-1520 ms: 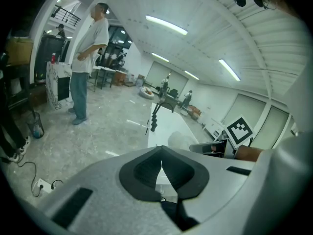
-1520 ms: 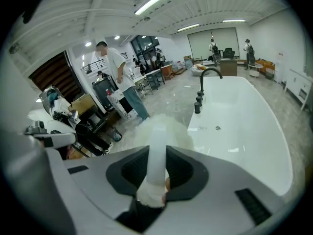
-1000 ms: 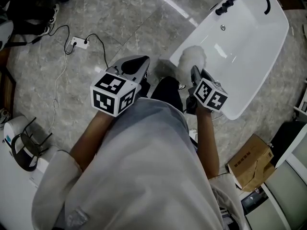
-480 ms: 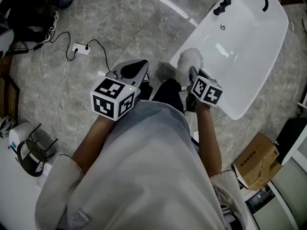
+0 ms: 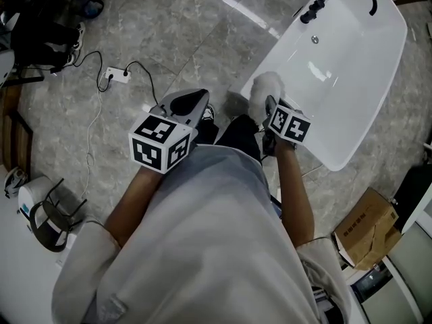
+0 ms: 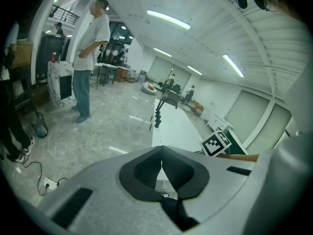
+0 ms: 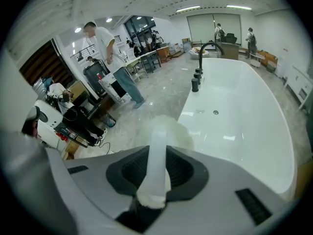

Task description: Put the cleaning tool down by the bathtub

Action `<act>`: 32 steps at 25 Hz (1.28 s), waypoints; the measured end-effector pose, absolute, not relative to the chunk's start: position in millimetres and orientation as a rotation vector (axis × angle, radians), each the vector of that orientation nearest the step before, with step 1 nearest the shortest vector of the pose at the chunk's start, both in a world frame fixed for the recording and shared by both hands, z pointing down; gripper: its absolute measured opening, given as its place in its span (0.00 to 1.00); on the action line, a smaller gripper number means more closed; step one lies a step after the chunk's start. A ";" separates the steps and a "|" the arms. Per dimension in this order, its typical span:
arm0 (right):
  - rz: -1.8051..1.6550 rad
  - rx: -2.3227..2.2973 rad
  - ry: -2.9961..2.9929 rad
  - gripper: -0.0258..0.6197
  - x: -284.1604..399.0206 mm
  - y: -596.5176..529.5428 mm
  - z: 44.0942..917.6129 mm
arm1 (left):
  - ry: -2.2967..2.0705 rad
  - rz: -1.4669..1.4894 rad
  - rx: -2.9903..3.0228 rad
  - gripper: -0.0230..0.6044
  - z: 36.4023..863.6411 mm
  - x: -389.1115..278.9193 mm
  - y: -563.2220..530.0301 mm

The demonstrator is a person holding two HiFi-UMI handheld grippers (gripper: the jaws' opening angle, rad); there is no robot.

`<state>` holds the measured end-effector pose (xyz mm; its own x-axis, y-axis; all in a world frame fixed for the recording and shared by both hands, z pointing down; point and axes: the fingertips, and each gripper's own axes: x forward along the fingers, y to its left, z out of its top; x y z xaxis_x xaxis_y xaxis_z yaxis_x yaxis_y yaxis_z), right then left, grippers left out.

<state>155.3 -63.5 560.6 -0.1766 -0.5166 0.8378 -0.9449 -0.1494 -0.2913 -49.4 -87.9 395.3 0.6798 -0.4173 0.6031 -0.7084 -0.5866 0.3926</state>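
The cleaning tool is a white fluffy duster head on a white handle. My right gripper is shut on that handle, and the fluffy head sticks out past its jaws. It hangs low beside the near end of the white bathtub, over the grey marble floor. In the right gripper view the bathtub fills the right side. My left gripper is held apart to the left, above the floor. Its jaws are shut with nothing between them.
A black faucet stands at the tub's far end. A white power strip with a black cable lies on the floor at left. A cardboard box sits at lower right. A person stands farther off.
My right gripper has sunk a little towards the floor beside the tub, still holding the duster. The left gripper has stayed put.
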 end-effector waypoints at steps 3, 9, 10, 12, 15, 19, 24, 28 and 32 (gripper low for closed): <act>1.273 1.627 -1.678 0.17 156.2 -65.9 565.8 | -0.863 0.610 2.266 0.04 394.7 -49.0 -88.2; 1.279 1.610 -1.648 0.17 164.7 -63.7 582.8 | -0.857 0.622 2.254 0.04 399.2 -45.9 -86.0; 1.288 1.614 -1.639 0.17 166.2 -62.7 586.0 | -0.857 0.623 2.253 0.04 399.1 -45.8 -85.9; 1.312 1.618 -1.627 0.17 167.7 -59.8 591.7 | -0.856 0.626 2.252 0.04 398.2 -46.0 -84.7; 1.338 1.616 -1.619 0.17 169.2 -57.1 598.6 | -0.852 0.638 2.254 0.04 398.3 -44.6 -82.0; 1.350 1.610 -1.611 0.17 171.2 -59.3 607.5 | -0.850 0.654 2.249 0.04 400.7 -44.4 -81.3; 1.369 1.603 -1.606 0.17 171.9 -64.2 618.1 | -0.862 0.695 2.263 0.04 401.9 -43.3 -80.1; 1.383 1.587 -1.597 0.17 169.6 -66.2 627.4 | -0.863 0.706 2.256 0.04 402.4 -44.3 -78.2; 1.402 1.580 -1.589 0.17 172.4 -69.1 637.5 | -0.880 0.701 2.240 0.04 402.2 -45.0 -79.1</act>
